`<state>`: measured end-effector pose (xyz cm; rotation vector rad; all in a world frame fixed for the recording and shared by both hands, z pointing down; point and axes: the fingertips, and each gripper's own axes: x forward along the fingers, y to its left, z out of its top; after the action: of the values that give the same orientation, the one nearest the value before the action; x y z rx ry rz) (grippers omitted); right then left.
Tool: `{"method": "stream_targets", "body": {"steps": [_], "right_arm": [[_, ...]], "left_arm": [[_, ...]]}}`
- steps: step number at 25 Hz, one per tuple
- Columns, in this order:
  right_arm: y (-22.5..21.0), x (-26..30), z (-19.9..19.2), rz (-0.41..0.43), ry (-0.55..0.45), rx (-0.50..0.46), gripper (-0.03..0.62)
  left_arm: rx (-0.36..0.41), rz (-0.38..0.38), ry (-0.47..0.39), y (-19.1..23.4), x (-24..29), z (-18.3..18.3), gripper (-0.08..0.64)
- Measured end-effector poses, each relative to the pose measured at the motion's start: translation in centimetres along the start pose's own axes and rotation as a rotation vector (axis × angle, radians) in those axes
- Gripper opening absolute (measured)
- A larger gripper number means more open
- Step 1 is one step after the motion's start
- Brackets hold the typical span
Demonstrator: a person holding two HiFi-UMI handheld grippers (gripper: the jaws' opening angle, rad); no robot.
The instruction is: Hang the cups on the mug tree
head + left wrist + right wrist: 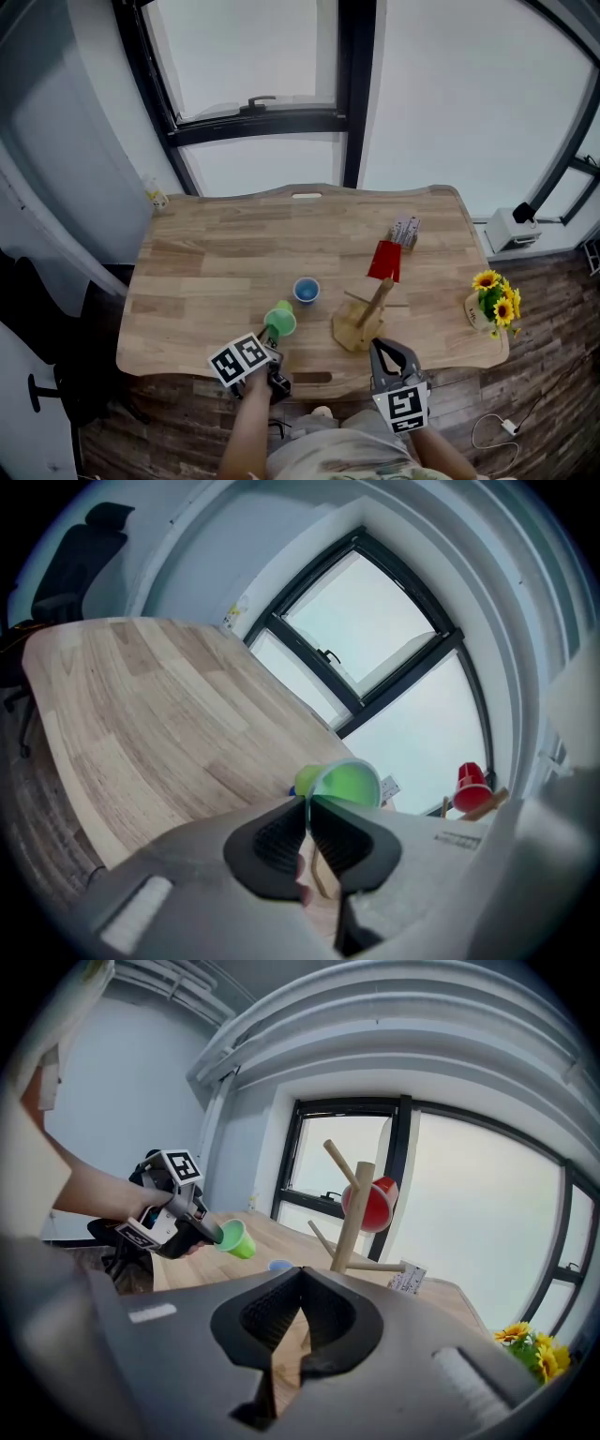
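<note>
- Green cup (279, 321) is pinched by its rim in the left gripper (271, 339), over the desk's (216, 272) near edge, left of the middle.
- In the right gripper view that cup (234, 1239) hangs clear of the wood, tipped on its side, with its mouth toward the left gripper (211, 1230).
- In the left gripper view the two pads of the left gripper (307, 803) are closed on the thin rim of the green cup (347, 782), one pad inside the wall and one outside.
- Blue cup (307, 290) stands mouth up on the desk, just beyond the green one and apart from it.
- Tree (361, 319) stands by the near edge, right of the middle, with its base on the wood.
- Red cup (384, 261) hangs on a peg on the tree's far side; it also shows in the right gripper view (373, 1204), up by the trunk (354, 1213).
- Right gripper (382, 345) is at the near edge, just in front of the tree's base; its jaws (300, 1274) are pressed together with nothing between them.
- Flowers (494, 300) sit at the right edge near the near right corner.
- Card (405, 231) stands beyond the tree, toward the far right corner.
</note>
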<state>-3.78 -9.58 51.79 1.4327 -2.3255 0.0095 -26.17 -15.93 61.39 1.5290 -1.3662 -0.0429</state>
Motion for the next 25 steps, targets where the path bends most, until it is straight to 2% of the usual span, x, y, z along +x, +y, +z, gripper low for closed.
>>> {"method": "stream_targets", "body": {"steps": [17,25], "right_arm": [[-0.9,0.2,0.2,-0.028,-0.011,0.012,0.002],[-0.8,0.5,0.4,-0.03,-0.013,0.013,0.002]], "left_arm": [[0.253,0.041,-0.14,-5.2,-0.8,4.4,0.017],[0.364,0.062,-0.194,-7.1,-0.9,5.3,0.017]]}}
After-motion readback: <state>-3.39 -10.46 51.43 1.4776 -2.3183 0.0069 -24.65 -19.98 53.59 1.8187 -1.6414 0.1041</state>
